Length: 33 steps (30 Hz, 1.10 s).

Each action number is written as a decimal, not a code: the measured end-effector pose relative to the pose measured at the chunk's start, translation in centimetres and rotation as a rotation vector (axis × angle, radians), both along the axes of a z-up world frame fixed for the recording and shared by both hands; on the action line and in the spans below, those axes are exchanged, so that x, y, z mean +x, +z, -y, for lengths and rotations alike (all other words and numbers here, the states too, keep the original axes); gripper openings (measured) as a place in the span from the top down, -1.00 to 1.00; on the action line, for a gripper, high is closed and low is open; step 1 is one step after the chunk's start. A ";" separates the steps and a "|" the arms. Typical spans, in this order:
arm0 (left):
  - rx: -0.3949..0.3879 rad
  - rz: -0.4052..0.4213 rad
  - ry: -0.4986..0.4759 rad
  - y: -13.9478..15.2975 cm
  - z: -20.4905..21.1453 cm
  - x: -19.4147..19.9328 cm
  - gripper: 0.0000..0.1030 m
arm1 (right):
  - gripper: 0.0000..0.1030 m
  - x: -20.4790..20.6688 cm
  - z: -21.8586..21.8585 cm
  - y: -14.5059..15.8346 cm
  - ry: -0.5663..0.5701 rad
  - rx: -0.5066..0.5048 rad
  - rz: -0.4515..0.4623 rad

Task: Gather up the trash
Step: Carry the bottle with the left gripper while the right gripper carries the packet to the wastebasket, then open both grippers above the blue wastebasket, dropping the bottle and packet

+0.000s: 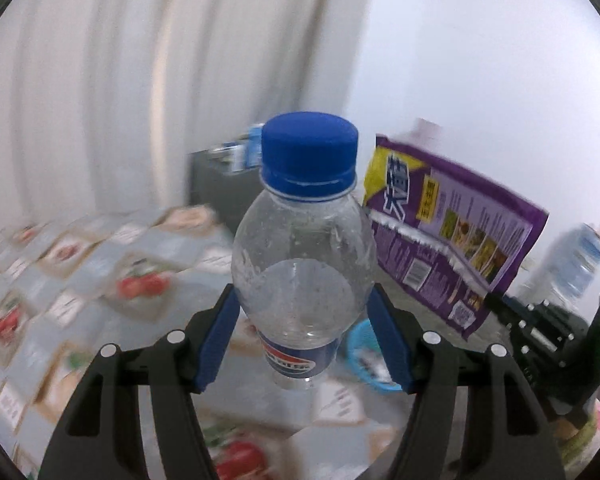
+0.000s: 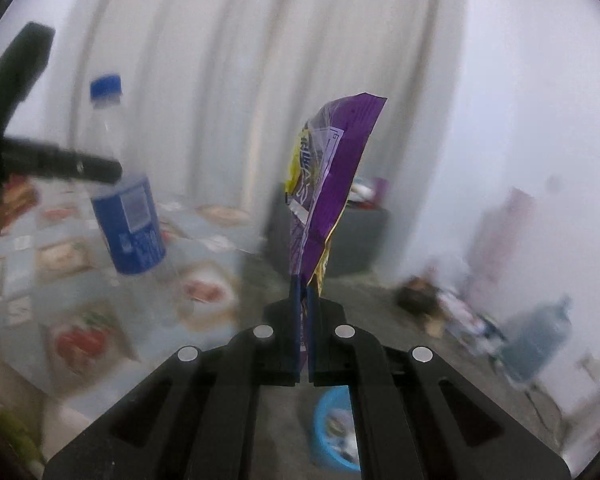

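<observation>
Above the blue basket (image 1: 366, 356), your left gripper (image 1: 304, 332) holds a clear plastic bottle (image 1: 304, 264) upright by its lower body, blue pads pressed on either side just above the label, jaws standing fairly wide around it. Your right gripper (image 2: 304, 320) is pinched fully closed on the bottom edge of a purple snack bag (image 2: 332, 184), which stands up from the fingers, also above the basket.

The left wrist view shows the bag's printed face and the bottle's blue cap (image 1: 309, 154) sharply; the right wrist view gives only the bag's thin edge and a smeared side of the bottle. The right view alone shows litter inside the basket, though you cannot make out what it is.

Behind the basket, the patterned tablecloth (image 1: 80, 280), dark box (image 1: 220, 188) and large water jug (image 2: 540, 340) are blurred. The basket itself is partly hidden by the gripper fingers in both views.
</observation>
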<state>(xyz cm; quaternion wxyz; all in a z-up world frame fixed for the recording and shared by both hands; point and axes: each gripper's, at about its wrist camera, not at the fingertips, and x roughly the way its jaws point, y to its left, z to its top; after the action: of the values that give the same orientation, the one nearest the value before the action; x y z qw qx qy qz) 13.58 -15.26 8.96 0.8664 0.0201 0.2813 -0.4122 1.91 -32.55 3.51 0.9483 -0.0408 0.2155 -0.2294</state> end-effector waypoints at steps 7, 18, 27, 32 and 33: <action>0.057 -0.024 -0.256 -0.8 13.7 -0.2 -0.24 | 0.98 -3.8 6.9 -3.8 -0.180 0.144 -0.027; 0.393 -0.154 -0.432 -13.3 32.4 1.1 -0.24 | 0.98 -0.9 16.9 -17.2 -0.213 0.688 -0.023; 0.550 -0.283 -0.391 -22.7 41.3 2.7 -0.62 | -0.06 0.4 25.5 -31.9 -0.330 1.217 0.010; 0.519 -0.361 -0.361 -23.1 40.2 2.7 -0.62 | -0.09 -1.5 25.8 -33.7 -0.439 1.227 0.012; 0.510 -0.359 -0.371 -22.4 39.7 2.6 -0.62 | -0.09 -2.0 25.7 -33.3 -0.436 1.224 0.026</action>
<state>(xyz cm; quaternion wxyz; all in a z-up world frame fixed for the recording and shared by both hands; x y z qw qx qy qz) 16.15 -54.91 -13.45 0.6808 0.2136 0.5143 -0.4758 -0.08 -58.26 -29.80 0.7342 0.5546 0.2990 -0.2529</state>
